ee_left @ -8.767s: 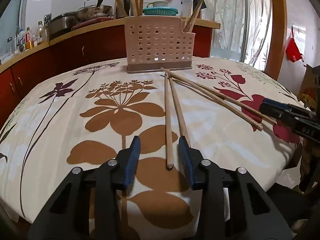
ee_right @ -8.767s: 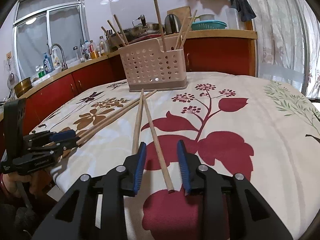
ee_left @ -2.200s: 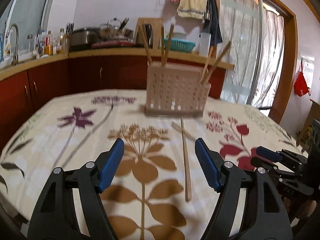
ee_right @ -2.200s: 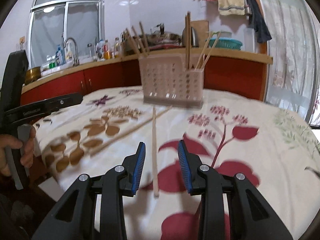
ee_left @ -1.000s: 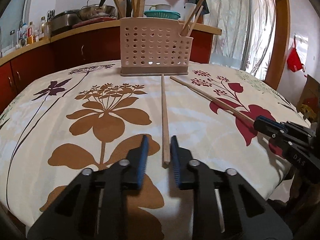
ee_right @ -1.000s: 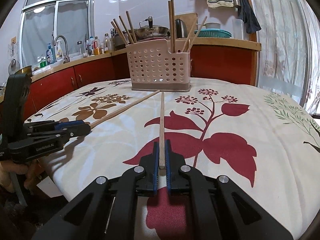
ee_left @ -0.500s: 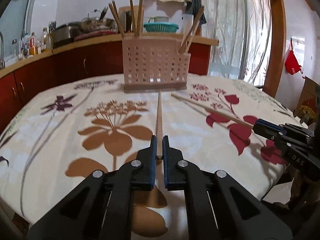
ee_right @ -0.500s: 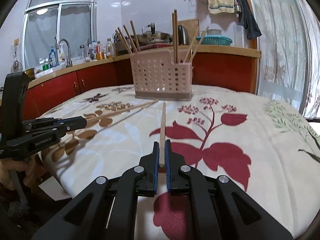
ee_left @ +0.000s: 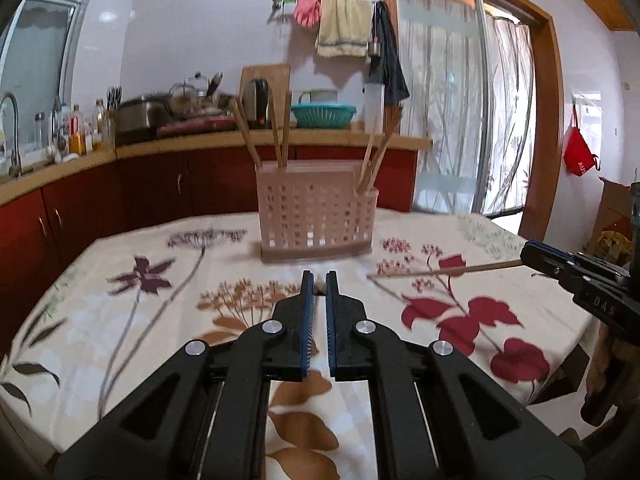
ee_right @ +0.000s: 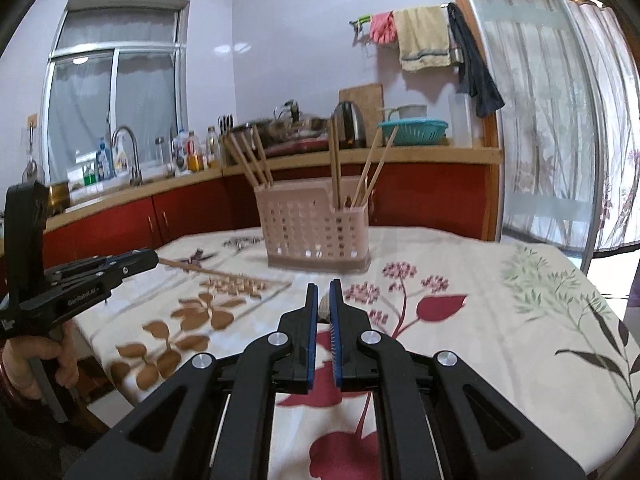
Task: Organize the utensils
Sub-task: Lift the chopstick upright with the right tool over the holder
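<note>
Floral table (ee_left: 120,312) — two clamped chopsticks (ee_left: 444,271)

You're looking at a pink perforated utensil holder (ee_left: 317,216) on a cream tablecloth (ee_left: 120,312) showing brown and red flowers.

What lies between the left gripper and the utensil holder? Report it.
Only bare floral tablecloth, in the left wrist view. The left gripper, shut on a chopstick, faces the utensil holder squarely.

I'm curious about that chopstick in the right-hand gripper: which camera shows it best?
The left wrist view: the right gripper holds its chopstick side-on, full length. The right wrist view shows only its foreshortened end between the jaws.
</note>
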`<state>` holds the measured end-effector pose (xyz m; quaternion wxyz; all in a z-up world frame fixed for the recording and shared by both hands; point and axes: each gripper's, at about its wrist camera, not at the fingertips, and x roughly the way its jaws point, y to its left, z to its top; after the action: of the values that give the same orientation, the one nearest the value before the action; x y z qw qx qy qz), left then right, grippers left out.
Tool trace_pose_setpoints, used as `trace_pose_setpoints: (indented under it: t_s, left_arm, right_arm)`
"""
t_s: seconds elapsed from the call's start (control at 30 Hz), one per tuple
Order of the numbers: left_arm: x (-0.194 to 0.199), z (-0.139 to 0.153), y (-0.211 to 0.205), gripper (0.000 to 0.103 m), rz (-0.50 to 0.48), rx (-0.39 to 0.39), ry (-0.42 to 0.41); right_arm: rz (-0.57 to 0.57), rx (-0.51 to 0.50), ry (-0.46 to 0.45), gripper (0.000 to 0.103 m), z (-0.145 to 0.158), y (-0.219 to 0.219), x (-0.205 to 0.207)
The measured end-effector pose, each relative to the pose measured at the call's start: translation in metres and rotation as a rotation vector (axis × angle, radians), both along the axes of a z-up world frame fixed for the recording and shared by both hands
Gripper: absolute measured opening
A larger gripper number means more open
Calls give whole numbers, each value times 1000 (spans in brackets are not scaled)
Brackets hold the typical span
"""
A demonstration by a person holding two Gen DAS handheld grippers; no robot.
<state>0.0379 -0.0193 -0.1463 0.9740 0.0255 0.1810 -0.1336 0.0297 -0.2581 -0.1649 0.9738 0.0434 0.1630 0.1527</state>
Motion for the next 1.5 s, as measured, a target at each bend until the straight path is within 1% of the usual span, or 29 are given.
trace_pose_setpoints:
  t_s: [0.23,0.33,0.47,0.63,0.83,1.07,1.3,1.43,1.5]
  left_arm:
    - [-9,34,4,7,5,-4,-78]
    - [-11,47,5,7,9,1,-100]
    - [-7,57,8,7,10,15,-108]
    - [3,62,10,7,16,25,-101]
    - [13,65,15,7,25,25,-101]
    - [25,69,21,7,33,17,-102]
    - [33,73,25,7,30,9,-102]
    - [37,82,28,7,23,-13,-112]
    - [40,89,30,7,14,-35,-115]
  right_arm:
    - [-22,36,-34,7,33,-10,1]
    - [-25,45,-27,7,43,-13,5]
    - [-18,40,3,7,56,-14,16]
    - [-4,20,35,7,68,-11,34]
    - [1,8,23,7,77,-3,51]
    - [-2,0,9,7,78,5,70]
    - [-11,2,0,7,81,7,77]
    - [-12,-5,-14,7,89,7,78]
    - [-15,-2,-23,7,93,6,79]
